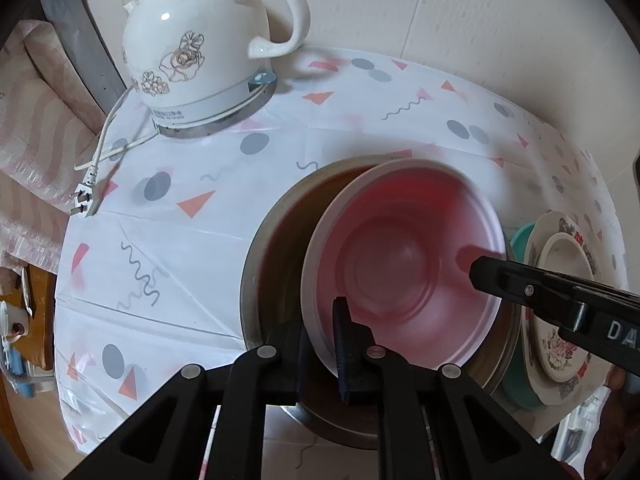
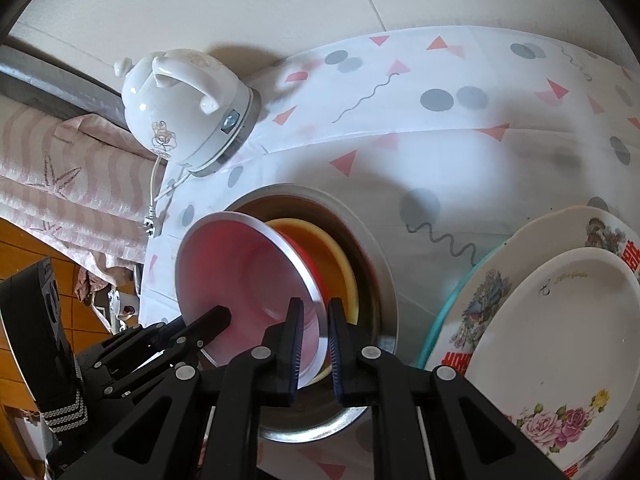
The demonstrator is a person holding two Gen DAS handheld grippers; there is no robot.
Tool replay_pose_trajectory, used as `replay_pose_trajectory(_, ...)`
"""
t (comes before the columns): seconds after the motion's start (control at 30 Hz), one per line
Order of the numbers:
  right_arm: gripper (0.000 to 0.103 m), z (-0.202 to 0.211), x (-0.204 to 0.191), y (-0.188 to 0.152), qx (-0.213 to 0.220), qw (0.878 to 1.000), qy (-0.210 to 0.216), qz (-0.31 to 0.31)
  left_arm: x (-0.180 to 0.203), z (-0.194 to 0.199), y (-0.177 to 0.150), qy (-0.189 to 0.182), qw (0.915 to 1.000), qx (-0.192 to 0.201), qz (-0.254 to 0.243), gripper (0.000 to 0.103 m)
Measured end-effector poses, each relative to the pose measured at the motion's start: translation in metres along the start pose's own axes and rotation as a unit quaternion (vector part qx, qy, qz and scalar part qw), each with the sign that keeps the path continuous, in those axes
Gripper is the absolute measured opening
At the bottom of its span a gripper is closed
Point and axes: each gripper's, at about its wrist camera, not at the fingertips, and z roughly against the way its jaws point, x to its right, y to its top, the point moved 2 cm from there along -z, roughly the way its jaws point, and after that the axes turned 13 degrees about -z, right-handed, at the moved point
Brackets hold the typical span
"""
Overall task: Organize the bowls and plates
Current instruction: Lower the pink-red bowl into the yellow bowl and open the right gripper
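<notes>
through the left wrist camera i see my left gripper (image 1: 320,344) pinched on the near rim of the pink bowl (image 1: 404,264), one pad inside the bowl and the other outside its wall. the bowl sits tilted in the metal basin (image 1: 272,240), which stands on the patterned tablecloth (image 1: 180,248). my right gripper (image 1: 480,276) reaches in from the right, its tip over the bowl's far-right rim. a white kettle (image 1: 192,48) stands at the far left on its base, its plug (image 1: 84,202) lying on the cloth. just right of the basin is a stack of floral plates (image 1: 560,344) on a teal plate (image 1: 516,384). through the right wrist camera, my right gripper (image 2: 314,344) straddles the pink bowl's rim (image 2: 240,280); a sliver of gap shows beside the pads, so i cannot tell whether they press on it. under the bowl i make out a red and a yellow bowl (image 2: 340,272) nested in the basin (image 2: 380,280). my left gripper (image 2: 216,320) comes in at the near left, on the bowl's edge. the plates (image 2: 552,340) lie to the right.
</notes>
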Motion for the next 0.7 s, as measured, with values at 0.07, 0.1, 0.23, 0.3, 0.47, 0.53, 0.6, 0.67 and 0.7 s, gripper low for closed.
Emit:
replay_pose_trajectory(0.07, 0.022, 0.002, -0.001, 0.001, 0.003, 1.0, 0.002, 0.001, -0.001, 0.001, 0.0, 0.001, 1.0, 0.003, 0.001, 0.015)
replay_pose_trajectory(0.1, 0.022, 0.003, -0.001, 0.0, 0.005, 1.0, -0.001, 0.003, -0.002, 0.002, 0.0, 0.0, 1.0, 0.005, 0.003, 0.016)
replay_pose_trajectory(0.23, 0.022, 0.005, 0.001, 0.0, 0.006, 1.0, 0.001, -0.001, -0.007, 0.004, -0.002, -0.006, 0.9998, 0.01, 0.014, 0.017)
replay_pose_trajectory(0.3, 0.022, 0.007, 0.003, 0.0, 0.006, 1.0, 0.001, -0.006, -0.01, 0.006, -0.004, -0.007, 0.9997, 0.013, 0.019, 0.02)
replay_pose_trajectory(0.47, 0.023, 0.004, 0.004, -0.001, -0.002, 1.0, -0.009, -0.01, -0.012, 0.01, -0.007, -0.006, 0.9995, 0.019, 0.023, 0.025)
replay_pose_trajectory(0.53, 0.023, 0.001, 0.002, -0.001, -0.006, 1.0, -0.014, -0.004, -0.011, 0.011, -0.008, -0.005, 0.9995, 0.021, 0.022, 0.025)
replay_pose_trajectory(0.6, 0.024, -0.002, -0.003, -0.001, -0.005, 1.0, -0.02, 0.008, -0.012, 0.011, -0.009, -0.006, 0.9995, 0.023, 0.022, 0.025)
replay_pose_trajectory(0.67, 0.025, -0.004, -0.008, 0.0, -0.003, 1.0, -0.022, 0.021, -0.014, 0.012, -0.009, -0.01, 0.9992, 0.028, 0.026, 0.025)
replay_pose_trajectory(0.7, 0.025, -0.005, -0.011, 0.001, -0.002, 1.0, -0.019, 0.025, -0.016, 0.013, -0.008, -0.015, 0.9989, 0.034, 0.03, 0.025)
